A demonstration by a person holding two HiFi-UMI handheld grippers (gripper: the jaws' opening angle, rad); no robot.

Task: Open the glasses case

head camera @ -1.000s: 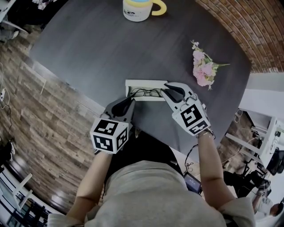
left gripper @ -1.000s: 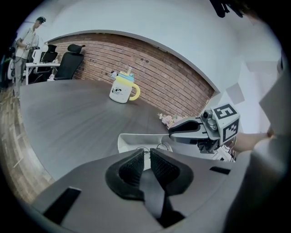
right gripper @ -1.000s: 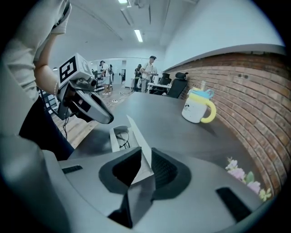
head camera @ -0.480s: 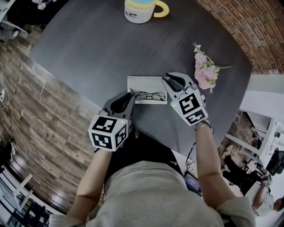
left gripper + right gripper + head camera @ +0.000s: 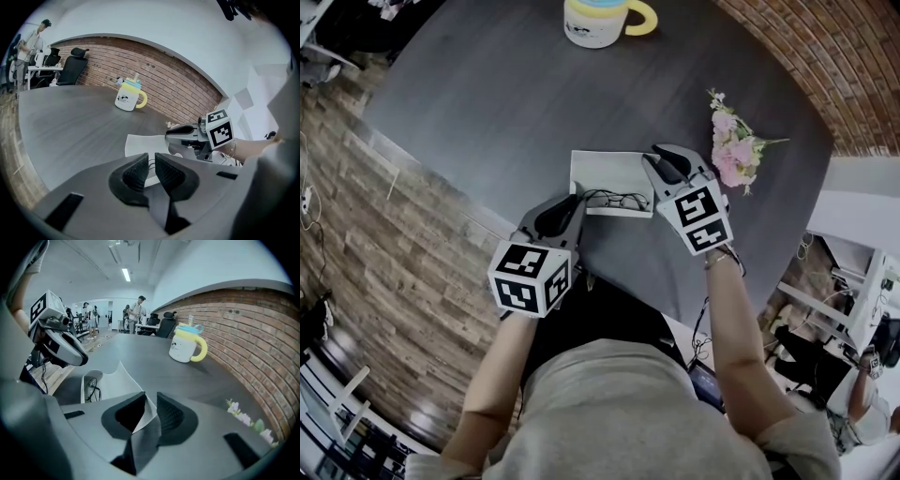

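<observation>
left tongs (image 5: 578,199) clamp the glasses case (image 5: 609,213) by the near edge of the table (image 5: 487,94); right tongs (image 5: 659,153), jaws just eased, seemingly pinch its lid (image 5: 605,171), which could slip shut.

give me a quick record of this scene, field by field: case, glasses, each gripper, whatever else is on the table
case: white glasses case, open, near the front edge of the dark table
lid: lid raised
glasses: glasses lying in the case's base
right gripper: right gripper pinching the lid's corner; jaws have just been opening a little
left gripper: left gripper at the case's left end, jaws nearly together; grip unclear
other: mug at the far side; pink flowers right of the case
</observation>
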